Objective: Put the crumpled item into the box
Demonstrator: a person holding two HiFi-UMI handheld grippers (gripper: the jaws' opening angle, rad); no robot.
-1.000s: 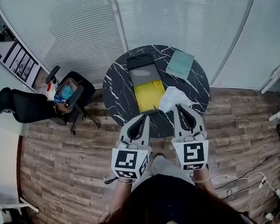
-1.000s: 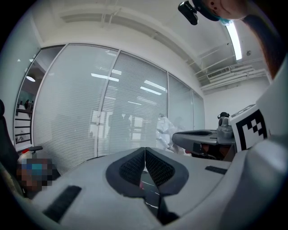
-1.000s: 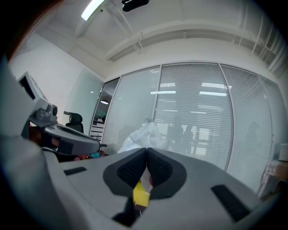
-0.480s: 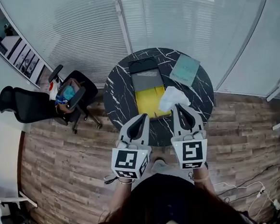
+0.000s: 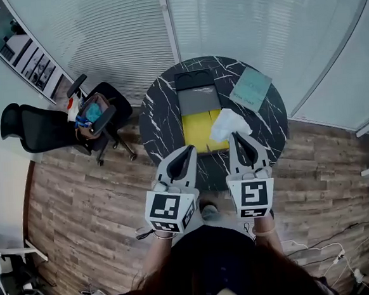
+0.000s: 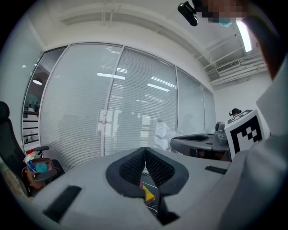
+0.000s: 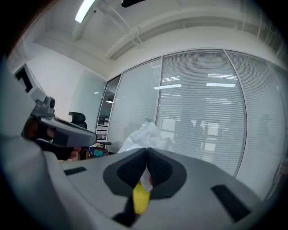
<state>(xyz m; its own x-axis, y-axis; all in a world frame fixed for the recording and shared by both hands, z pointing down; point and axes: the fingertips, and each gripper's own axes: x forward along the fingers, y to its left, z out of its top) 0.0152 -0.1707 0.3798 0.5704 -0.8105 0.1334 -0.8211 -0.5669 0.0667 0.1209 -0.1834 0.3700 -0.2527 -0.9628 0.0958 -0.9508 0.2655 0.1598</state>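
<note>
Round black marble bench (image 5: 163, 123) fills the upper middle of the head view. On it lies the open box (image 5: 200, 131), yellow inside, its long axis running up the frame away from the person, with the grey lid folded back beyond it. Just beside the box's right edge is the crumpled item (image 5: 229, 123), white and bunched; whether it rests on the rim, I can't tell.

Below it comes the right hand-held gripper (image 5: 238, 135), its tip right at the item's near side. The left hand-held gripper (image 5: 189, 149) points at the box's near end, so the right is plainly the nearer hand. The item lies straight ahead of it, and the box lies to the item's left.

The right gripper view settles what the head view cannot: the right hand-held gripper (image 7: 146, 151) has its jaws pressed together, nothing held, with the item (image 7: 145, 134) rising just past the tips. The left hand-held gripper (image 6: 145, 150) is closed and empty too, with the item (image 6: 162, 133) small at centre right. My read is that those right jaws must open before any grab.
</note>
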